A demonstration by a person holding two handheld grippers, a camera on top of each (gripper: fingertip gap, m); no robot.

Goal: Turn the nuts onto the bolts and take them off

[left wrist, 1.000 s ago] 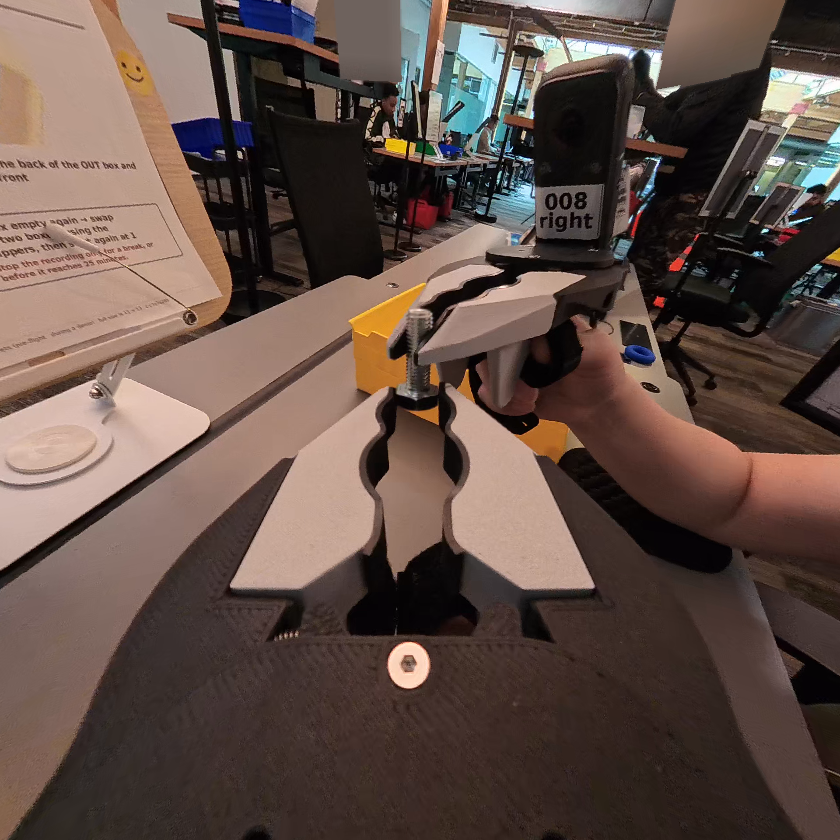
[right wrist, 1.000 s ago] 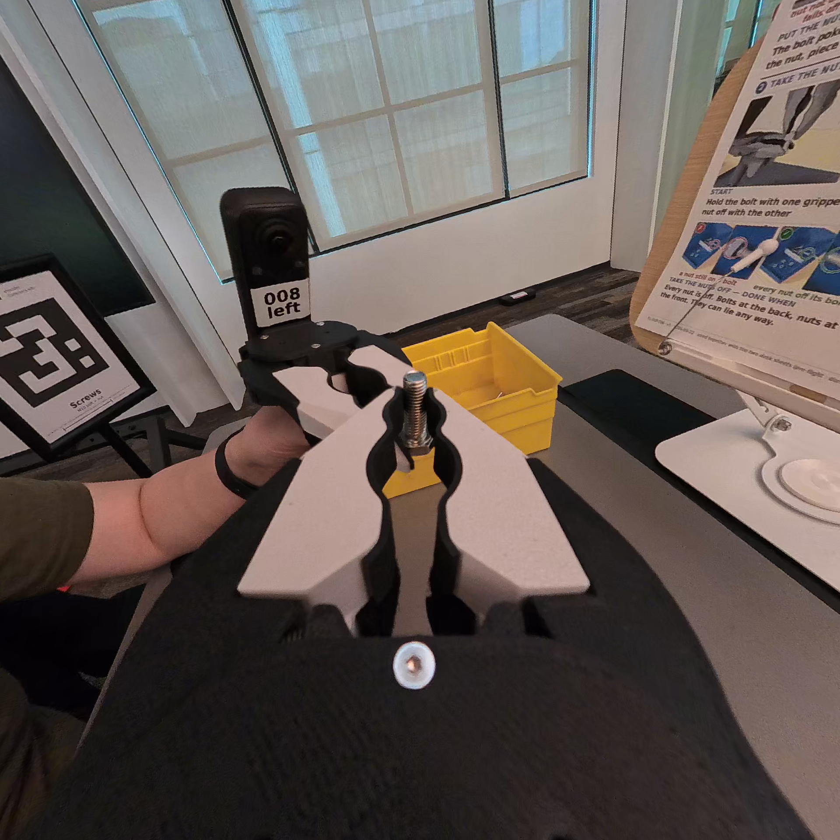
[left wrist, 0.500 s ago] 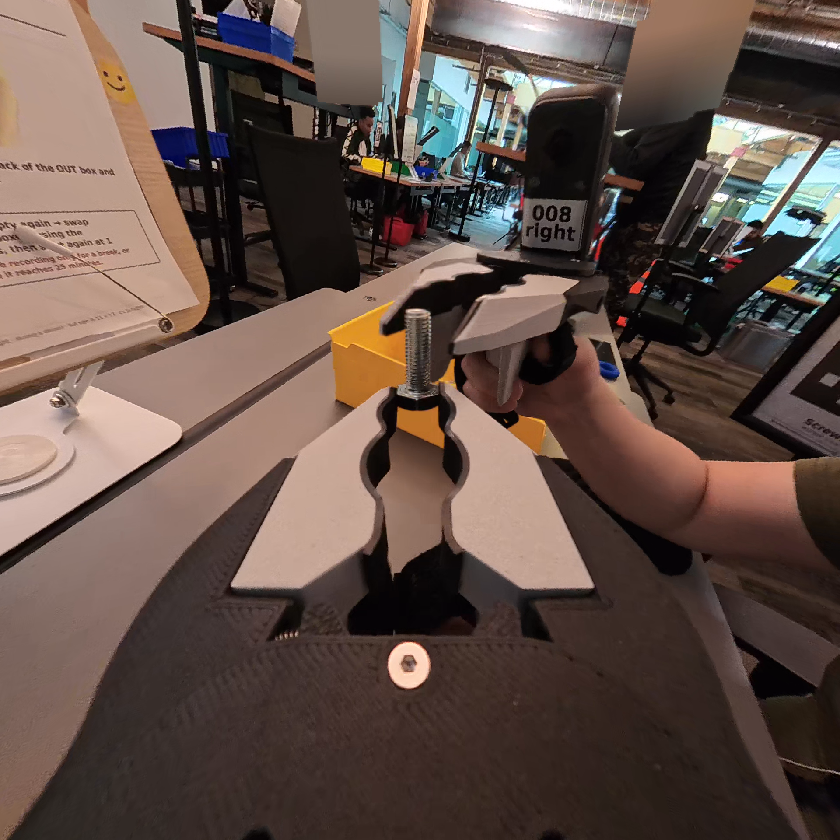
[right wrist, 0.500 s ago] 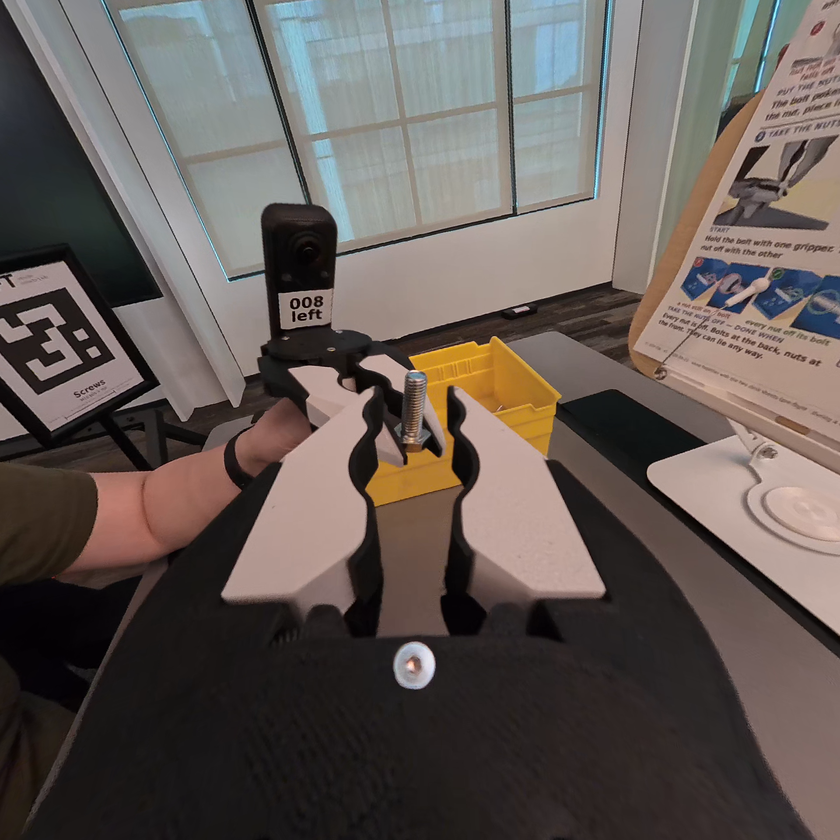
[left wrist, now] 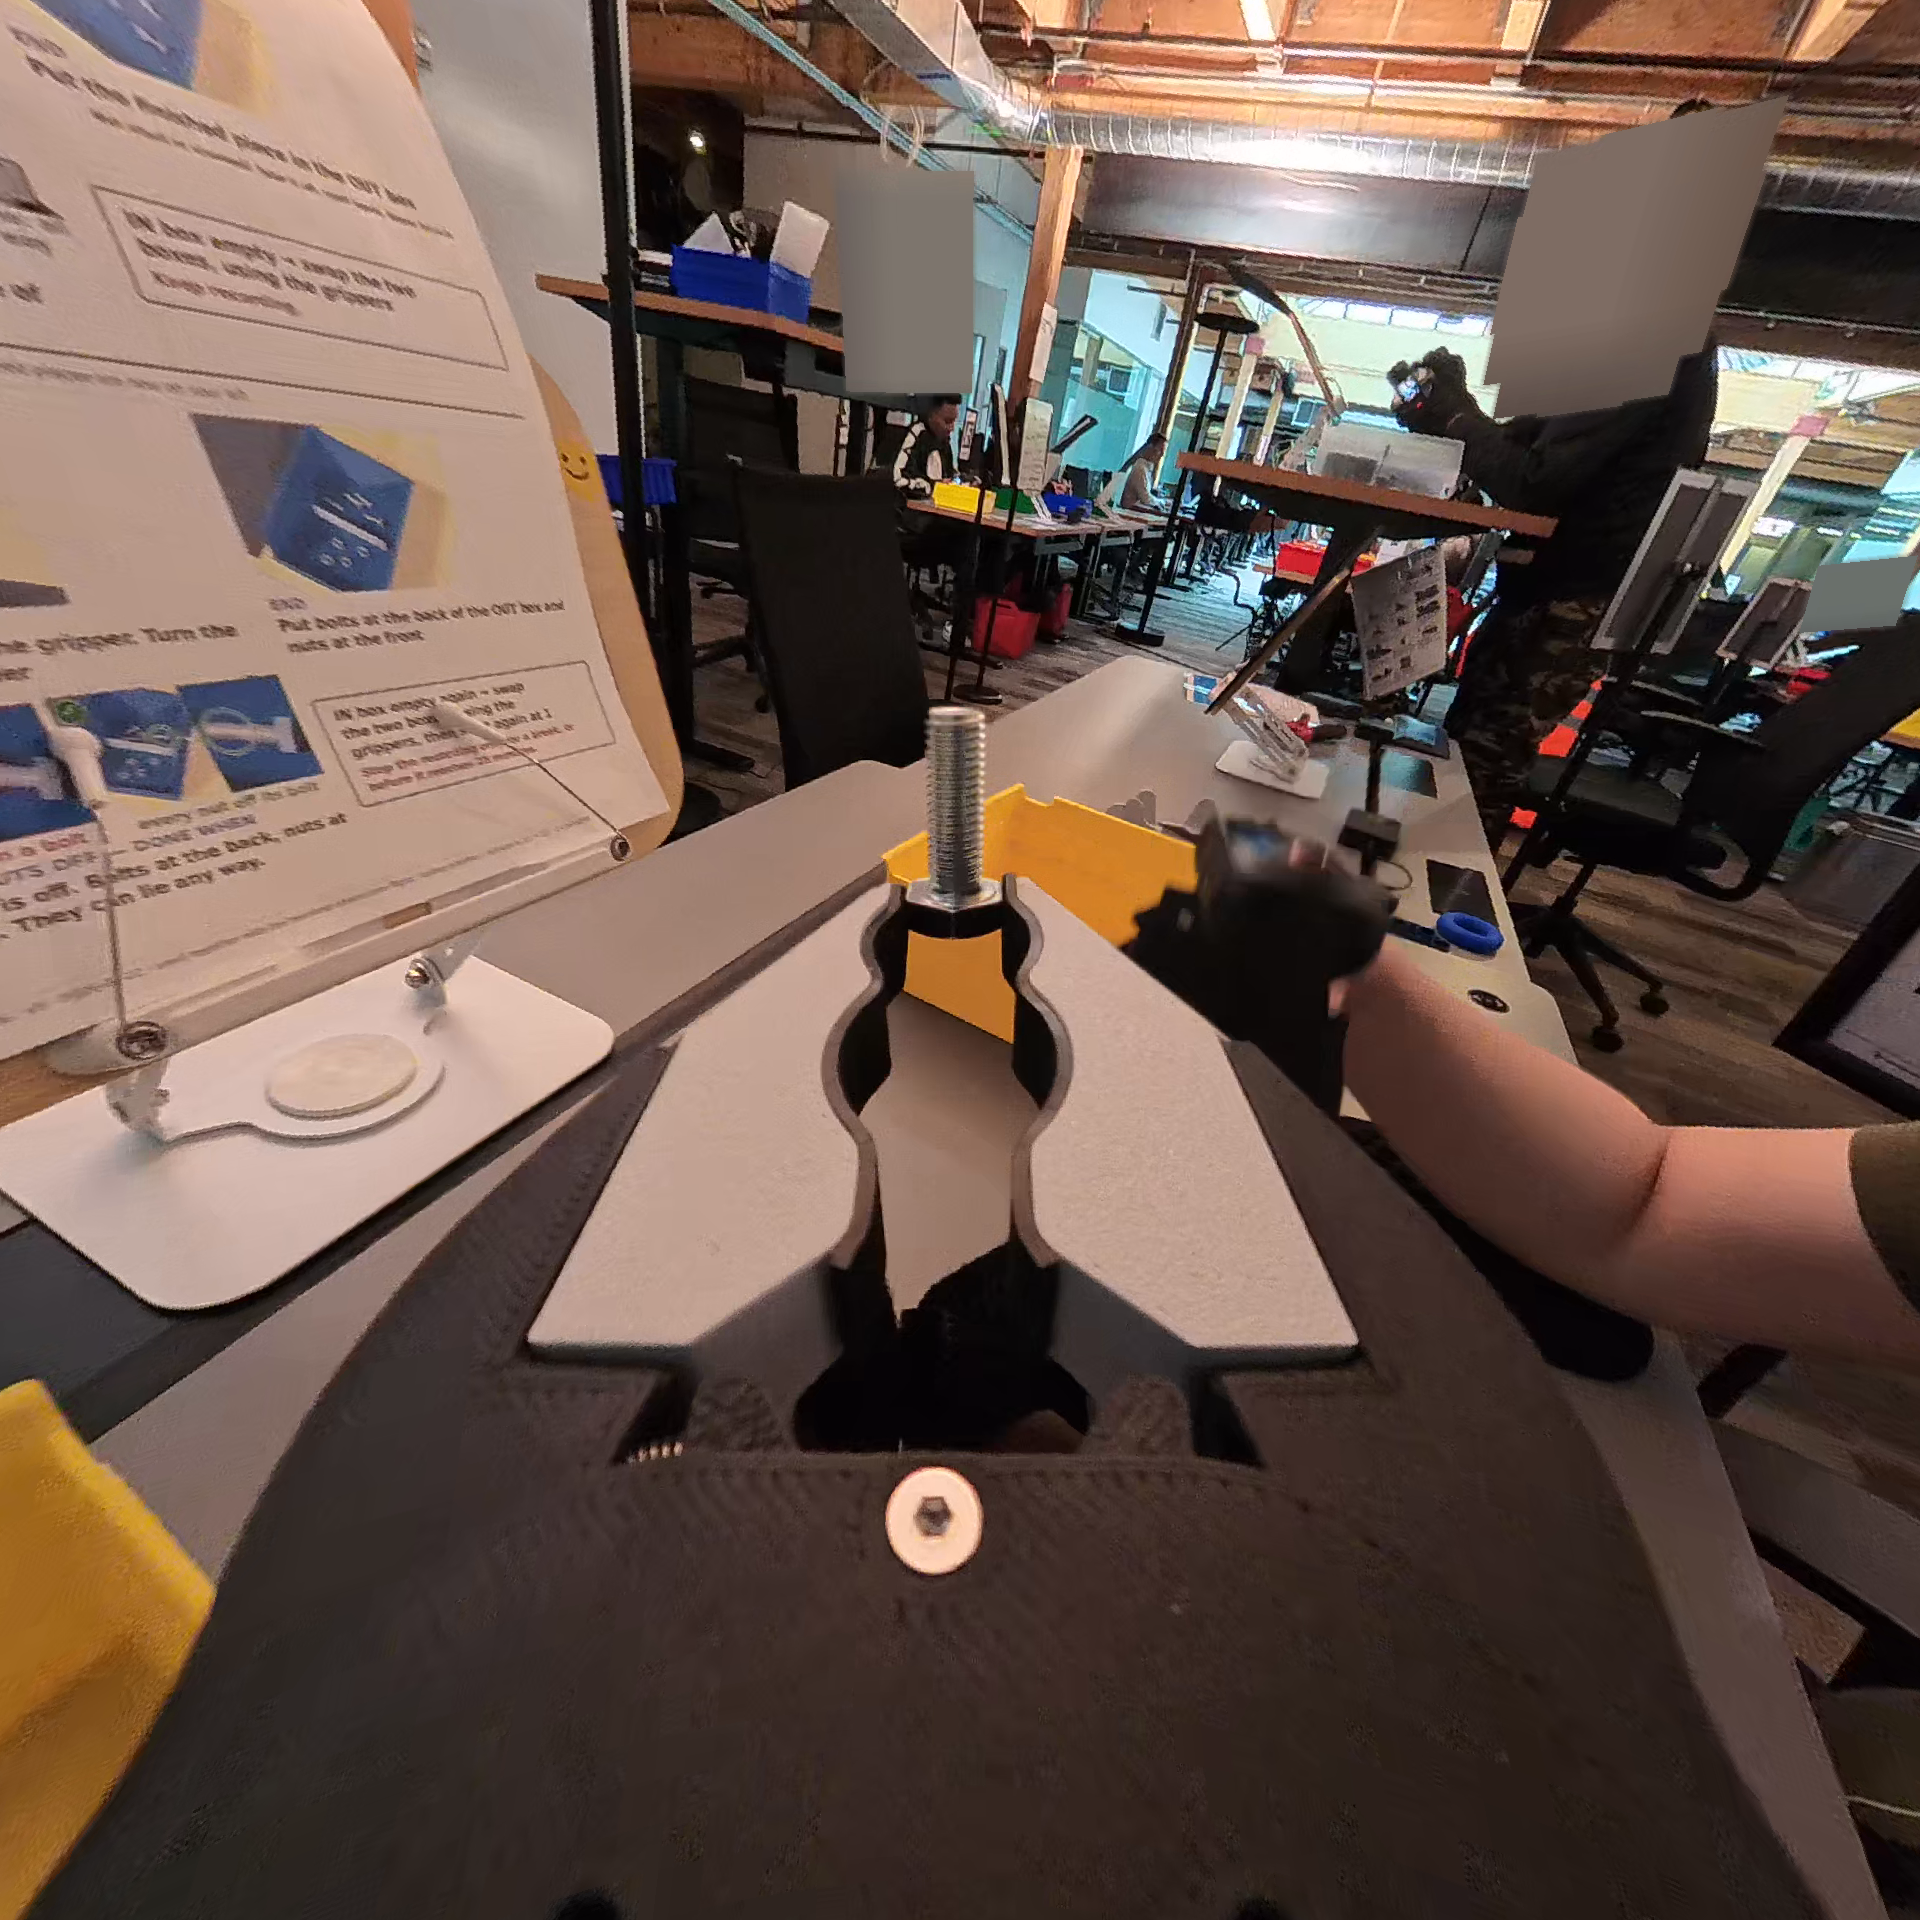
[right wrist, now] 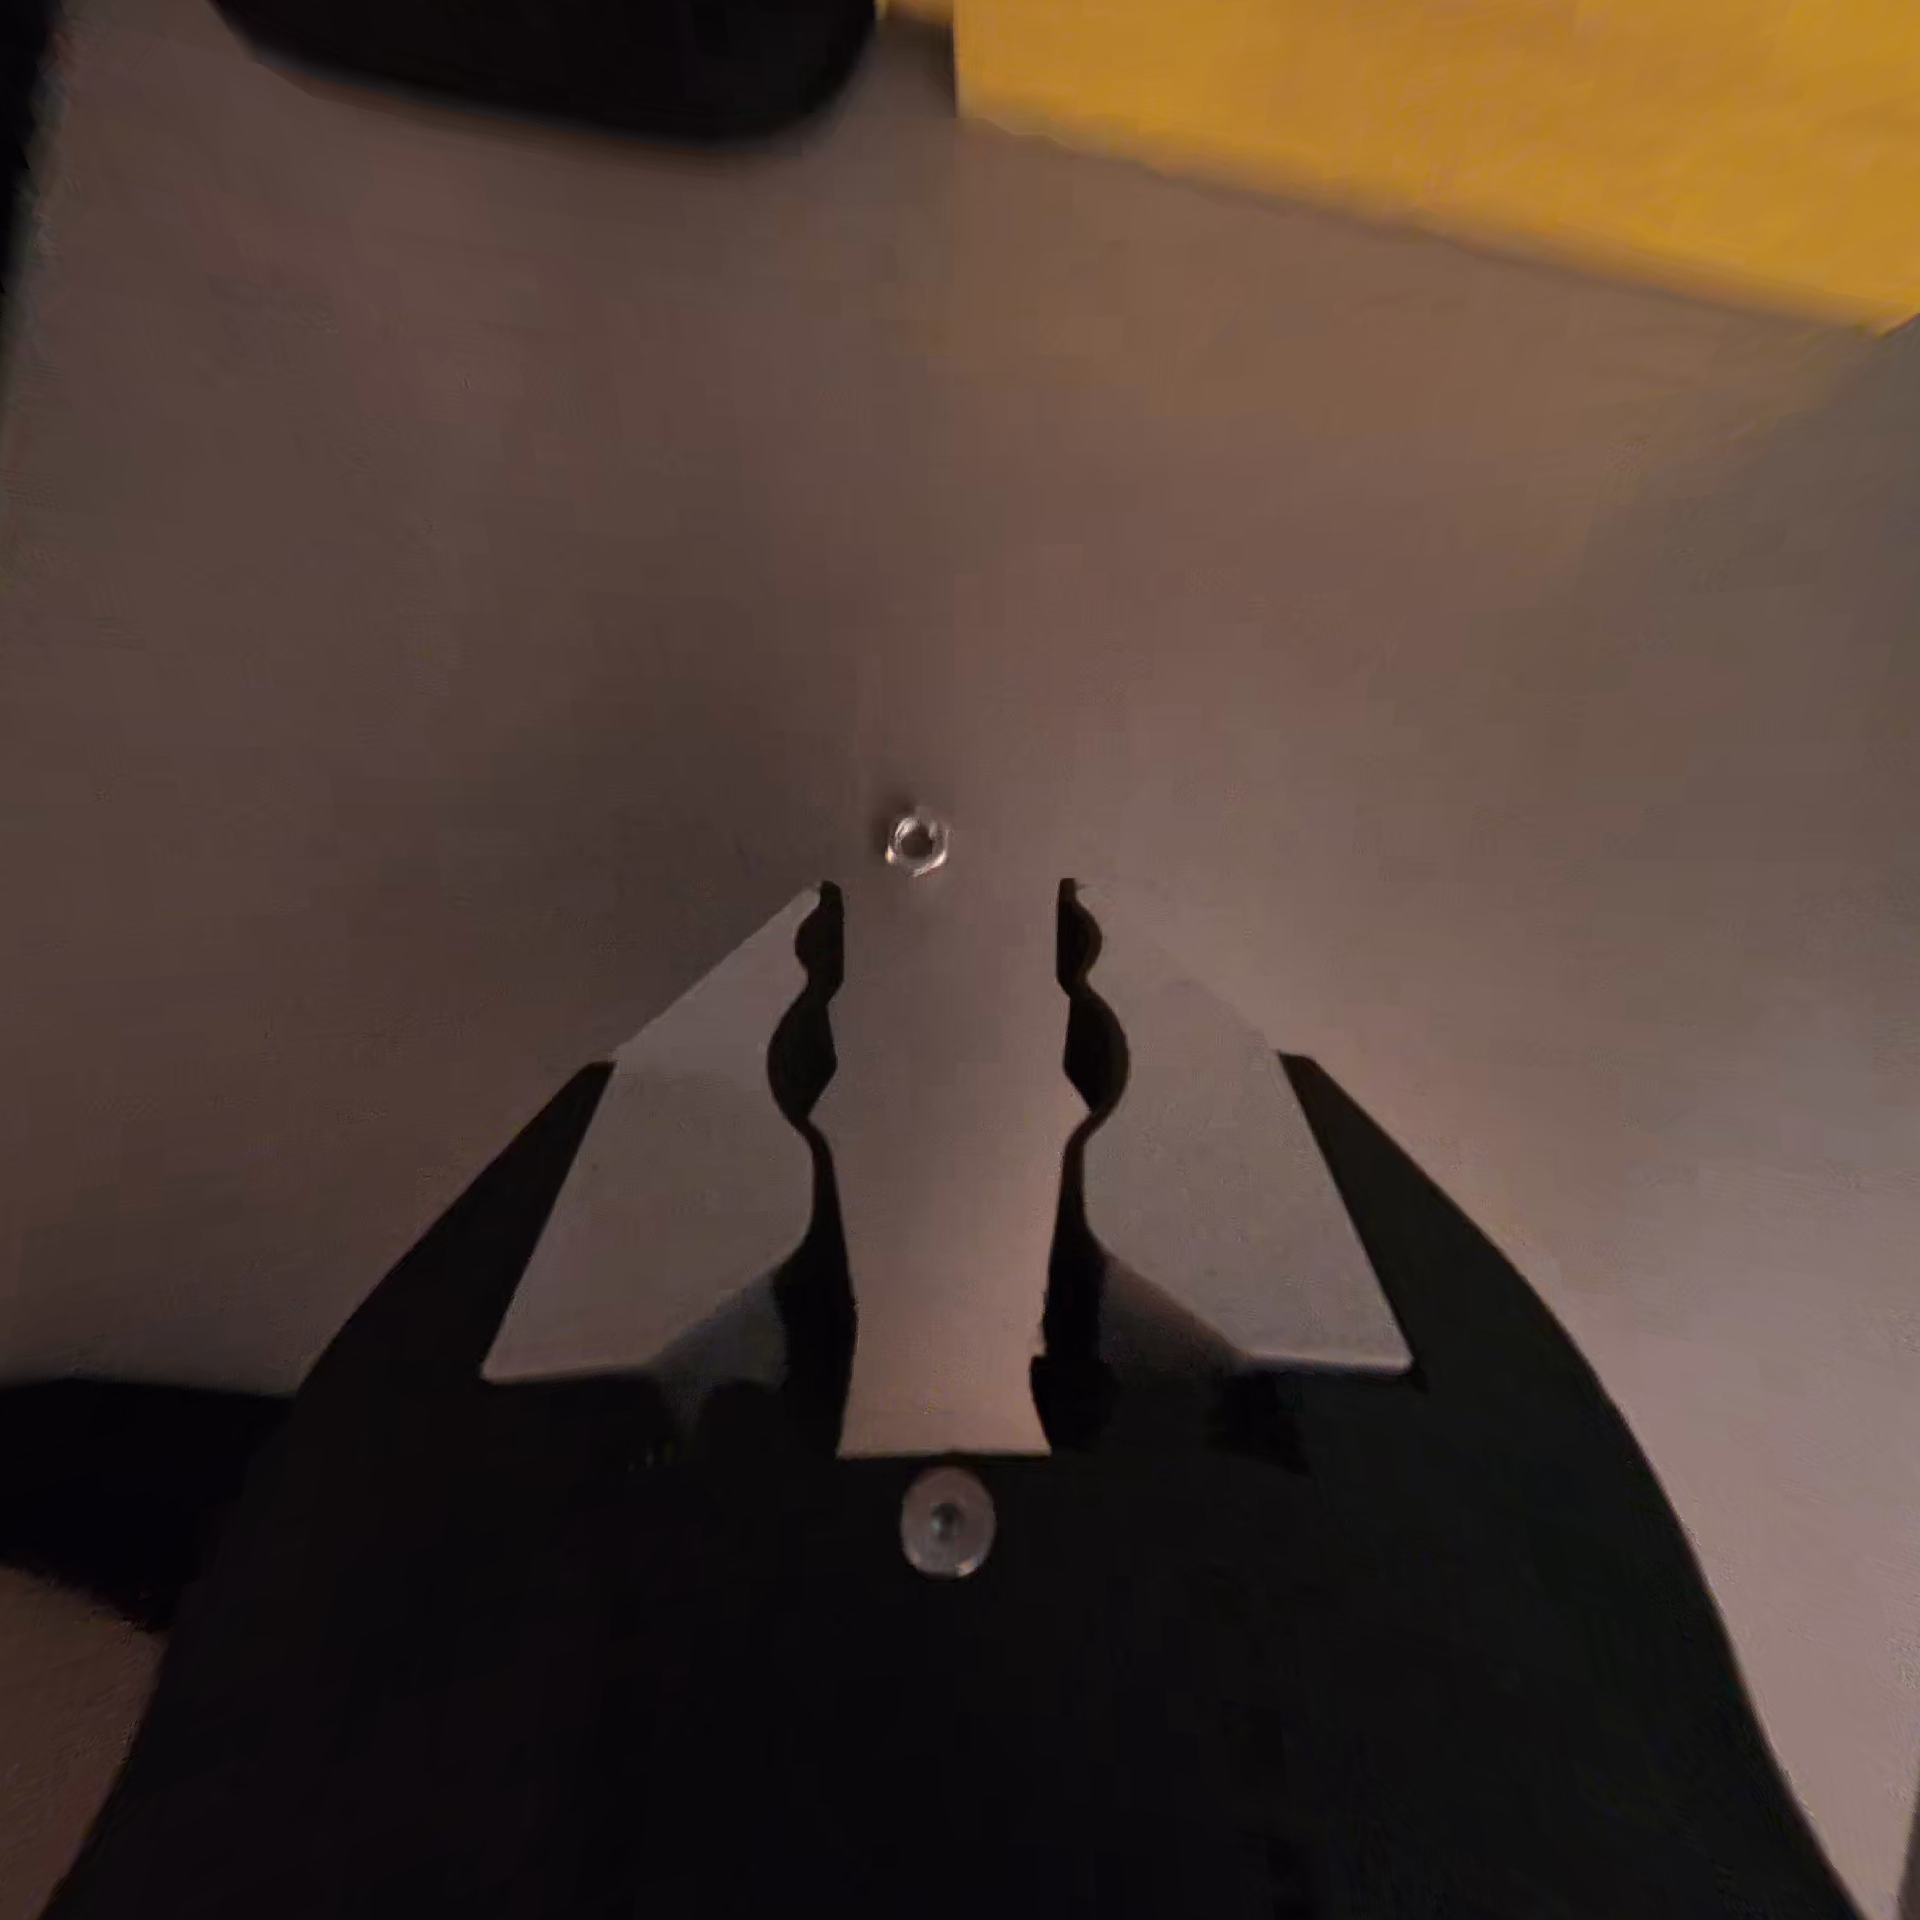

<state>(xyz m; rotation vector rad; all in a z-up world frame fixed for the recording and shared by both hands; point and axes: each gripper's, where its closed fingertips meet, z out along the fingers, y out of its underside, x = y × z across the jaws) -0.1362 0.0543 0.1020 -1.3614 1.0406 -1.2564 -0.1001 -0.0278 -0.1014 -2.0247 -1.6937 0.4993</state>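
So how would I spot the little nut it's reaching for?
Look at the grey table, below the yellow bin. Just past the open fingertips of the right hand-held gripper lies the nut, flat with its hole up. It is the only small shiny thing on that bare surface.

The bolt (left wrist: 954,800) is bright silver with fine thread ridges. The nut (right wrist: 915,844) is silver too, lying on the plain grey worktop (right wrist: 1351,727). The bin (left wrist: 1081,857) is yellow. Each tool (left wrist: 952,925) has pale grey fingers (left wrist: 748,1153) on a ribbed black body.
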